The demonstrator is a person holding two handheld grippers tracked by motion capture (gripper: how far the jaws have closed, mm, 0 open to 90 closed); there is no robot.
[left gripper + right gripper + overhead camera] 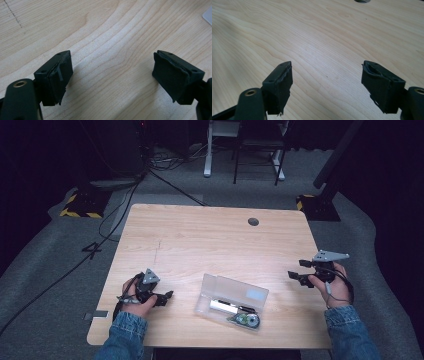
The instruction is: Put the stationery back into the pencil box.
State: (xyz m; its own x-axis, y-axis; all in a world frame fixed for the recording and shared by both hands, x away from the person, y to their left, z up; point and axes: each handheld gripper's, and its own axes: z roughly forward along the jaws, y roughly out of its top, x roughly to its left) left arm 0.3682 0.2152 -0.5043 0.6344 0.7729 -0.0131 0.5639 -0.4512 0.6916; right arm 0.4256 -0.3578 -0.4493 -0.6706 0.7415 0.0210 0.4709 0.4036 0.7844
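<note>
a clear plastic case [231,301] lies open near the front edge of the wooden table [210,235], between the two hands, with a pen and a roll of tape inside. left gripper [167,296], low beside the case, jaws spread with nothing between them. right gripper [296,269], well apart at the table's right edge, jaws likewise wide and empty over bare wood.

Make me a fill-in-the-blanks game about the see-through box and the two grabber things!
1. The clear box on the table has its lid ____.
2. The left gripper has ____ between its jaws.
3. The box lies ____ the left gripper and the right gripper.
4. The right gripper's jaws are ____.

Missing words: open; nothing; between; open
</note>
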